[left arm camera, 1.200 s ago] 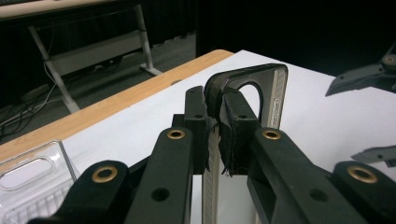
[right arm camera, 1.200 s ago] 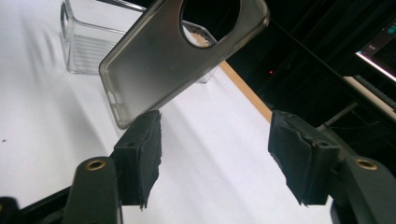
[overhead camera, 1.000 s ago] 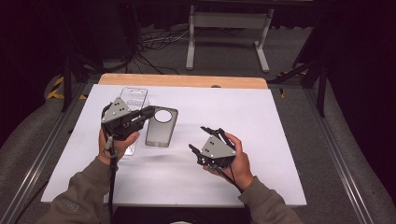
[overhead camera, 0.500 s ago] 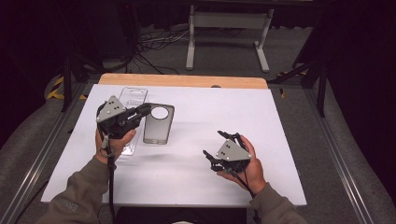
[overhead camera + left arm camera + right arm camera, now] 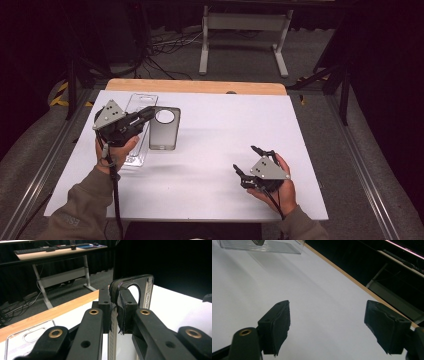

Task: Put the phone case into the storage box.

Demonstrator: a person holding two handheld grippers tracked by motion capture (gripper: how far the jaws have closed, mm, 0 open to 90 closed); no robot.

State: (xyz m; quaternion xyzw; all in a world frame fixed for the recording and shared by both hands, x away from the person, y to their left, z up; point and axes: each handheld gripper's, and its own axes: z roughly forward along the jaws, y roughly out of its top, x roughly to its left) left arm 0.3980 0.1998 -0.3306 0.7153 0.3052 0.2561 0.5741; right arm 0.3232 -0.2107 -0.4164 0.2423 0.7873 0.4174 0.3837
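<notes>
A grey phone case with a round camera cutout lies on the white table. My left gripper is shut on its top left corner. In the left gripper view the jaws pinch the case's rim, with the cutout just beyond them. A clear phone case lies flat partly under that hand. My right gripper hovers near the table's front right with its jaws wide apart; they have just been opening. In the right gripper view the right gripper has nothing but bare table between its pads.
A wooden strip runs along the table's far edge. Beyond it stand a white desk frame and floor cables. The clear case lies at the lower left of the left gripper view. A clear plastic edge lies at the top of the right gripper view.
The right hand has moved right and toward the table's near edge, away from the grey case, and its jaws stand wider. The left gripper keeps its hold in place.
</notes>
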